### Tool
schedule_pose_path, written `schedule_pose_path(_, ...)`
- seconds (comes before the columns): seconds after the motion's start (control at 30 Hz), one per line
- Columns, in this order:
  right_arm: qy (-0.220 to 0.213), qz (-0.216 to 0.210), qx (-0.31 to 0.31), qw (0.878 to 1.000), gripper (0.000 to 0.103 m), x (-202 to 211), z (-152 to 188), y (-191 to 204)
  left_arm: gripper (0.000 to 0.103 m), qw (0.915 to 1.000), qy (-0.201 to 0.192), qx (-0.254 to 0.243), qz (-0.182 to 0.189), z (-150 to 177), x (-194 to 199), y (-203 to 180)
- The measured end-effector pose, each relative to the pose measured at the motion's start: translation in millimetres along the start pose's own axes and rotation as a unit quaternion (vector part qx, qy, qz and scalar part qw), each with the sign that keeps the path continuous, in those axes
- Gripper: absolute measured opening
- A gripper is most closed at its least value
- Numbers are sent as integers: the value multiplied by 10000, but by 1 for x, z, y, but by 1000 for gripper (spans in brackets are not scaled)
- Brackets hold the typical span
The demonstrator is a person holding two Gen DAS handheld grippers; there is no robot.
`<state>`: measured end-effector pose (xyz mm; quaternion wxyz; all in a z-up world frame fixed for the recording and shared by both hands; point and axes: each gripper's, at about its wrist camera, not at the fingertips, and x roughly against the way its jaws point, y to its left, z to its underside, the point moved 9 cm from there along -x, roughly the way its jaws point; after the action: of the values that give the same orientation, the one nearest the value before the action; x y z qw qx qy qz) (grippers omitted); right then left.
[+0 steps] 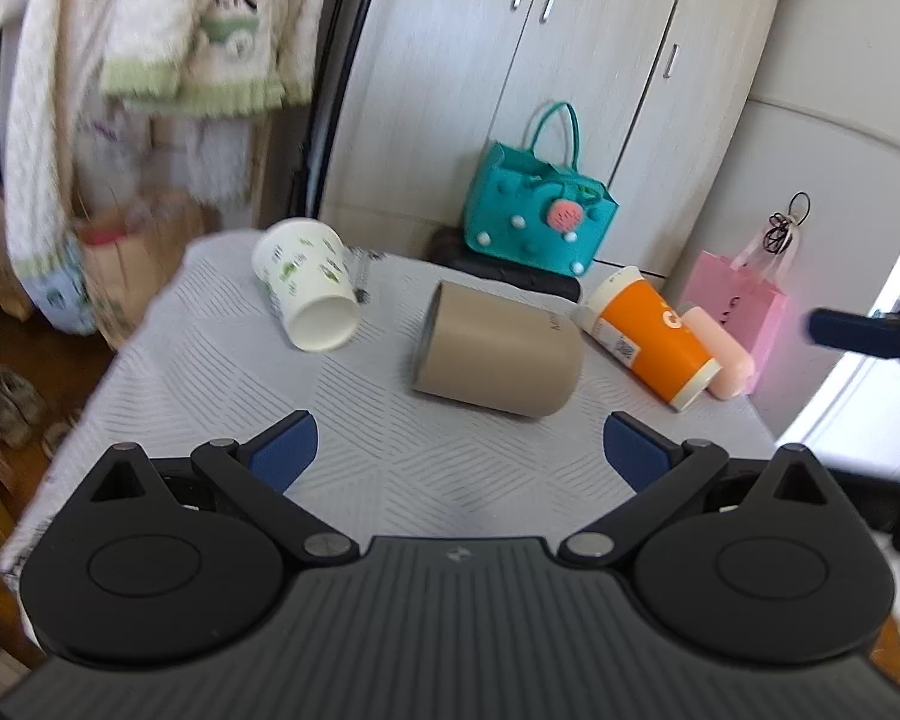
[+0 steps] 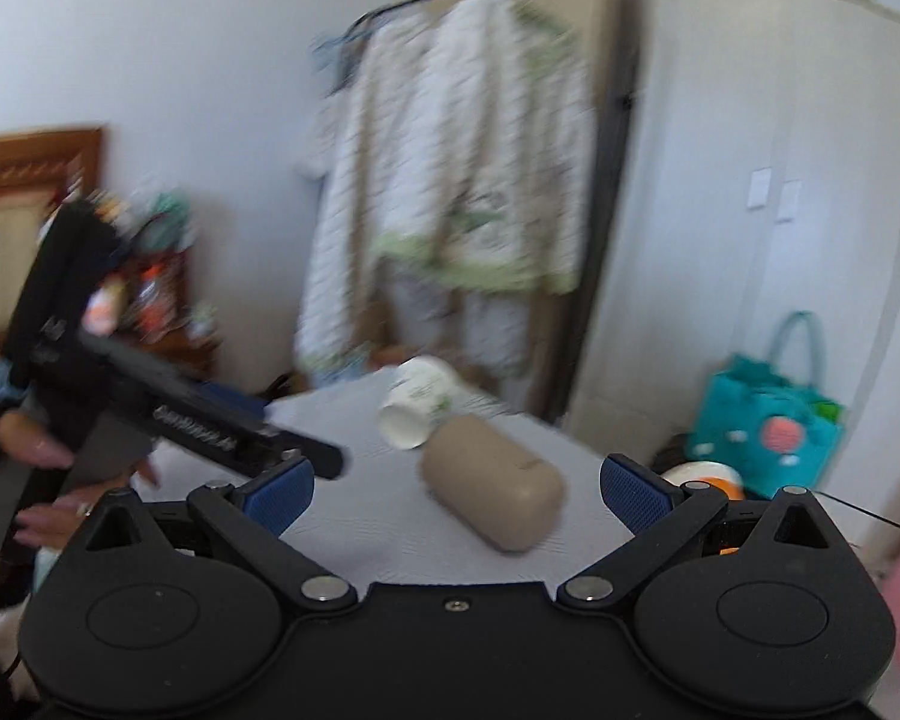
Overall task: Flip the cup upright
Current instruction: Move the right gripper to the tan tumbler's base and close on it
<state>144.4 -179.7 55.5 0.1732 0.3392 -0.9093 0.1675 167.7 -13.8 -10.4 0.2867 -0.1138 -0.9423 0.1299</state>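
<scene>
Tan cup (image 1: pixel 498 354) lies on its side, mid-frame on the counter (image 1: pixel 342 456), w/ white cup (image 1: pixel 309 285) upper left. Left gripper (image 1: pixel 459 450) & right gripper (image 2: pixel 456 489) fingers both apart, empty. Best bet: straddle the tan body squarely, clamp mid-wall, then rotate slowly.

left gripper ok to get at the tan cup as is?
Probably yes. The left gripper is open and empty, and the tan cup lies on its side just ahead of the fingertips, with bare tablecloth between. The white cup and orange cup lie apart to either side.
</scene>
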Motion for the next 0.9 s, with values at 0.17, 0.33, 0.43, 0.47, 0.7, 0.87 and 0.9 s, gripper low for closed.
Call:
schedule_pose_path(0.17, 659, -240, 994, 9926, 103, -49, -1, 3, 103, 9996, 176, 229, 29, -9, -19, 6)
schedule_pose_path(0.33, 1110, -551, 1421, 9821, 103, -96, 4, -6, 103, 9978, 355, 559, -19, -11, -41, 19)
schedule_pose_path(0.43, 1257, -656, 1626, 9764, 103, -116, 8, -16, 103, 9960, 507, 730, 24, -12, -57, 26)
schedule_pose_path(0.47, 1296, -690, 1683, 9747, 103, -122, 9, -19, 103, 9955, 560, 765, 42, -12, -64, 27)
schedule_pose_path(0.7, 1595, -978, 1884, 9641, 103, -155, 22, -30, 103, 9929, 760, 912, 126, -7, -91, 27)
schedule_pose_path(0.87, 1779, -1075, 2003, 9574, 102, -175, 32, -37, 103, 9931, 744, 897, 104, -6, -99, 29)
schedule_pose_path(0.9, 1779, -1107, 2030, 9565, 102, -178, 32, -37, 103, 9931, 746, 895, 94, -6, -101, 30)
